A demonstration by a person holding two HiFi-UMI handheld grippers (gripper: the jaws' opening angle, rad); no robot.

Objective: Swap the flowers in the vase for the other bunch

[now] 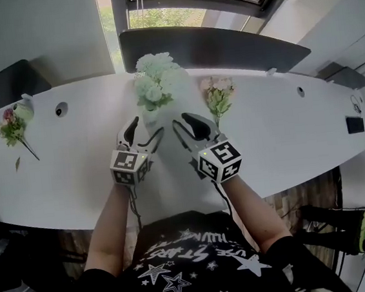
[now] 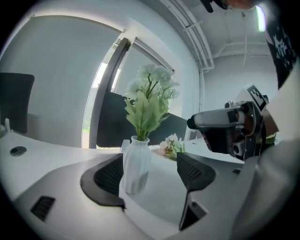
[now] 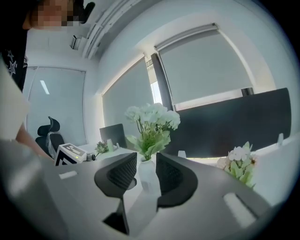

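Note:
A white ribbed vase [image 1: 150, 115] stands mid-table and holds a bunch of white flowers with green leaves [image 1: 157, 80]. The other bunch [image 1: 218, 95], pink and white, lies on the table just right of the vase. My left gripper [image 1: 148, 127] is close in front of the vase, open and empty. In the left gripper view the vase [image 2: 136, 164] shows between the wide jaws, still ahead of the fingertips. My right gripper [image 1: 185, 120] hovers beside it, jaws part open with nothing in them. The right gripper view frames the vase [image 3: 147, 176] in the gap.
A small third bunch [image 1: 13, 127] lies at the table's far left next to a small pale pot [image 1: 23, 111]. Dark chair backs [image 1: 211, 48] stand behind the white table [image 1: 285, 131]. A black device [image 1: 354, 124] sits at the right end.

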